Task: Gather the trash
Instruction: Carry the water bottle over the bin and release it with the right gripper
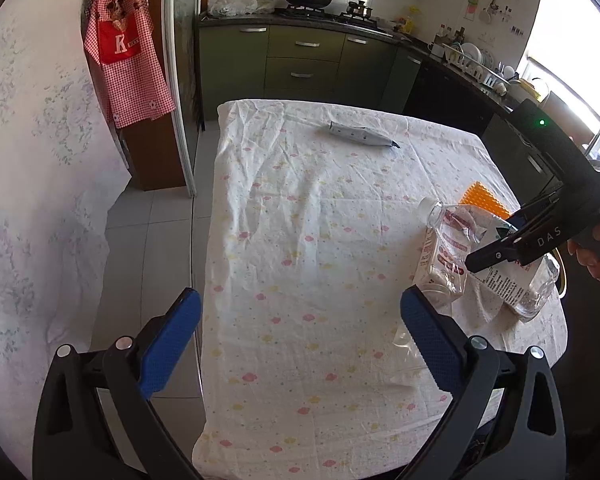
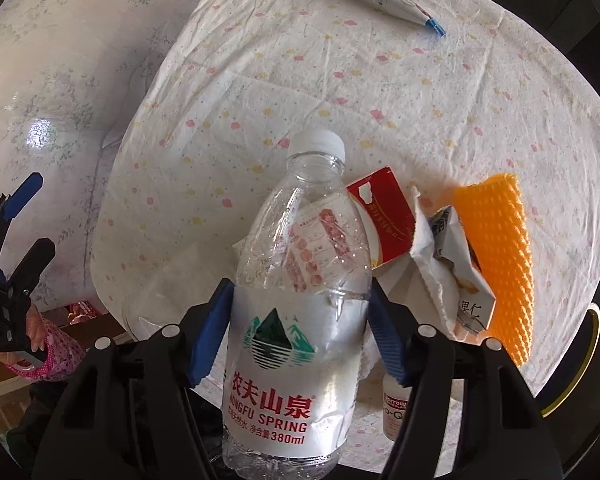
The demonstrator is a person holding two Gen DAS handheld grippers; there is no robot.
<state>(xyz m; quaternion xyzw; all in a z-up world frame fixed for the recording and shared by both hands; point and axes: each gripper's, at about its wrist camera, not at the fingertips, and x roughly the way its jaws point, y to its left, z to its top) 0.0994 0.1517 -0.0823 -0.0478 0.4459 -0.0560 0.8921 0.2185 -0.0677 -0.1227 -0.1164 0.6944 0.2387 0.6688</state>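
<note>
My right gripper [image 2: 300, 312] is shut on a clear plastic water bottle [image 2: 300, 280] with a white cap and Nongfu Spring label, held over the table's right edge; it also shows in the left wrist view [image 1: 448, 252]. Behind it lie a red and white carton [image 2: 388, 216], a crumpled white wrapper [image 2: 432, 264] and a small white bottle [image 2: 394, 412]. A squeezed tube [image 1: 362, 136] lies at the far side of the table, also in the right wrist view [image 2: 384, 0]. My left gripper [image 1: 300, 336] is open and empty above the table's near left part.
The table [image 1: 300, 240] wears a white spotted cloth. An orange bumpy mat [image 2: 500, 256] lies at its right edge. A clear plastic bag [image 1: 410, 344] lies near my left gripper's right finger. Kitchen cabinets [image 1: 300, 60] stand behind; a covered piece of furniture [image 1: 28, 160] is on the left.
</note>
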